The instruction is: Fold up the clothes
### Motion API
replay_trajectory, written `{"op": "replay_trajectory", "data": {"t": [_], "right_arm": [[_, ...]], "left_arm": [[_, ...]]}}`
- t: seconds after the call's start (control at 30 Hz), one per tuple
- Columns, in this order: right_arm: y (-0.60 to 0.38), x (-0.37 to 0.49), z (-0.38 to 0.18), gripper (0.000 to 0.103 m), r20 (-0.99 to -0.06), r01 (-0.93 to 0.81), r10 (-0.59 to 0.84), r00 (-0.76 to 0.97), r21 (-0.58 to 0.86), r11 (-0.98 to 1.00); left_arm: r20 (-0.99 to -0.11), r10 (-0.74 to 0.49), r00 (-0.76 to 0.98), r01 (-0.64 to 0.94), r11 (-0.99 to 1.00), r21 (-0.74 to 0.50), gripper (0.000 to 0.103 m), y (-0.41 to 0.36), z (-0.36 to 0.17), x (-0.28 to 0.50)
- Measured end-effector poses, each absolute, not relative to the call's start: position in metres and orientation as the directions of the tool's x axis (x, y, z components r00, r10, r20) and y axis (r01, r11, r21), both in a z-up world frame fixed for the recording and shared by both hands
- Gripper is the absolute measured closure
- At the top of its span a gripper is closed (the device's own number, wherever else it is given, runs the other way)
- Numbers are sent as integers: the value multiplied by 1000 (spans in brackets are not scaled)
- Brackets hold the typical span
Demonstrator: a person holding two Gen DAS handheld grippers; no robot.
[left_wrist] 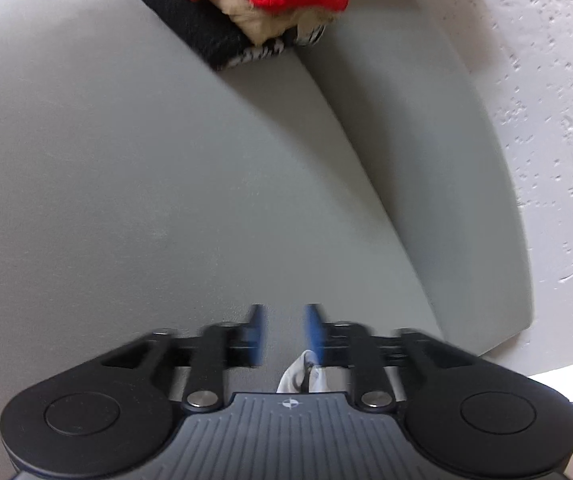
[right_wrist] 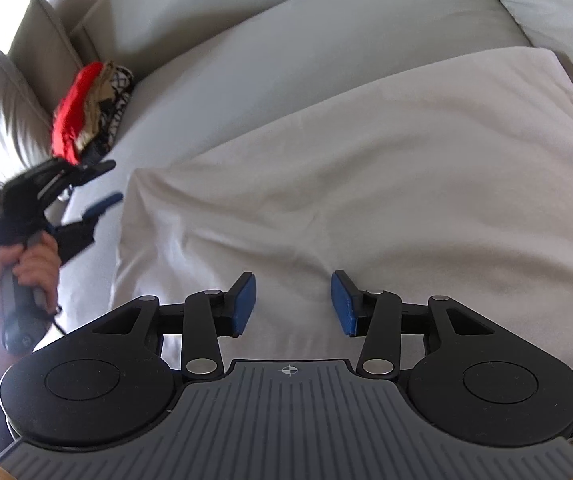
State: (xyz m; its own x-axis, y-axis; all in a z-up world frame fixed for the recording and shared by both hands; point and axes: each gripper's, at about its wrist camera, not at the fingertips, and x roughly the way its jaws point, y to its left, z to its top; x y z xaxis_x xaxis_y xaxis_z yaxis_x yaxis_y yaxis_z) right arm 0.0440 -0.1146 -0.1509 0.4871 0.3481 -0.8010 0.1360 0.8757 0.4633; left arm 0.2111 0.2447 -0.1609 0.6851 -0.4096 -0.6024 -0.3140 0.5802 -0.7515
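Right gripper (right_wrist: 292,304) wide open, empty, above pale cloth (right_wrist: 366,184) spread flat on grey sofa (right_wrist: 286,48). Left gripper (left_wrist: 284,334) part open, blurred, nothing between pads. Clothes pile (right_wrist: 90,108), red piece on top, in sofa corner. No containers.

matt grey sofa (left_wrist: 166,160), creased cloth garment (right_wrist: 366,180)

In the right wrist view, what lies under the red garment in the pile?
Under the red garment show a beige piece and a black-and-white patterned piece, stacked against the sofa. Anything deeper in the pile is covered.
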Motion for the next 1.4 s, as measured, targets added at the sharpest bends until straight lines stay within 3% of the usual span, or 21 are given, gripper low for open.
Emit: {"op": "replay_trajectory", "data": {"t": [0.2, 0.37, 0.47, 0.6, 0.67, 0.8, 1.0, 1.3, 1.4], "right_arm": [[-118, 41, -152, 55, -795, 145, 361, 486, 481, 865], [-117, 44, -154, 54, -798, 147, 366, 479, 484, 863], [-118, 44, -156, 54, -795, 154, 371, 479, 492, 857], [-119, 42, -157, 54, -793, 160, 371, 483, 496, 853], [-120, 41, -156, 54, -788, 160, 373, 490, 502, 850], [-124, 38, -152, 54, -751, 148, 389, 533, 536, 831], [-120, 40, -149, 54, -749, 117, 390, 535, 523, 844], [-125, 39, -154, 54, -757, 153, 376, 535, 524, 838], [-128, 38, -154, 54, -760, 155, 365, 537, 514, 843]], "left_arm": [[-518, -616, 594, -238, 480, -844, 68, 244, -171, 203], [-512, -694, 506, -192, 488, -851, 68, 228, -177, 217], [-464, -762, 451, -140, 453, -880, 67, 217, -180, 230], [-532, -732, 425, -197, 499, -844, 63, 210, -191, 241], [-552, -721, 419, -220, 510, -832, 68, 209, -191, 239], [-494, -725, 480, -202, 457, -866, 64, 214, -188, 246], [-407, -819, 405, -216, 347, -913, 61, 196, -214, 263], [-319, -777, 542, -218, 236, -947, 62, 193, -221, 269], [-343, -758, 555, -229, 257, -939, 62, 200, -220, 266]]}}
